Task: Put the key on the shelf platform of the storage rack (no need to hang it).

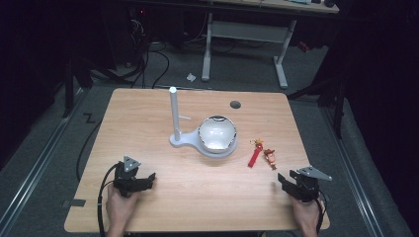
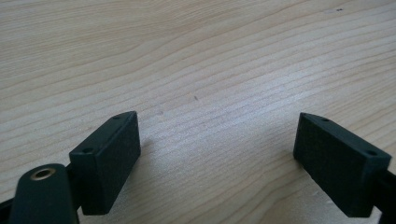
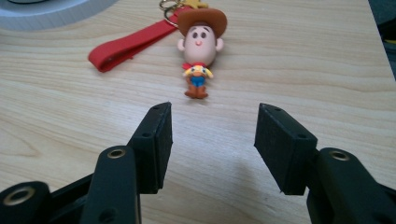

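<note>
From the high view I have my right gripper [image 1: 288, 181] low at the table's near right corner, and my left gripper [image 1: 143, 178] resting at the near left, both on the wooden table [image 1: 197, 197]. Looking along the right gripper [image 3: 212, 144] in its own view, the jaws stand partly apart with bare wood between them and nothing touching either pad. The cowboy keychain figure [image 3: 200, 51] lies flat on the table straight ahead at twelve o'clock from the gap, its feet pointing toward me and its brown hat away; it sits just beyond the fingertips [image 3: 156, 140], clear of them, and lines up slightly nearer the left-hand pad than the right. Its red strap [image 3: 130, 46] runs off toward ten o'clock from the figure, ending in a loop, and the gold ring joins the two above the hat. In the high view the figure [image 1: 270, 157] lies at about eleven o'clock from the right gripper, near it but apart, with the strap [image 1: 254, 157] beside it. At ten o'clock from the figure sits the white stand [image 1: 174, 113] with its round base, and a silver bowl [image 1: 217, 133] is on that base. In the left gripper view the left gripper [image 2: 217, 154] has its jaws wide apart over plain wood, gripping nothing, well away from the figure.
</note>
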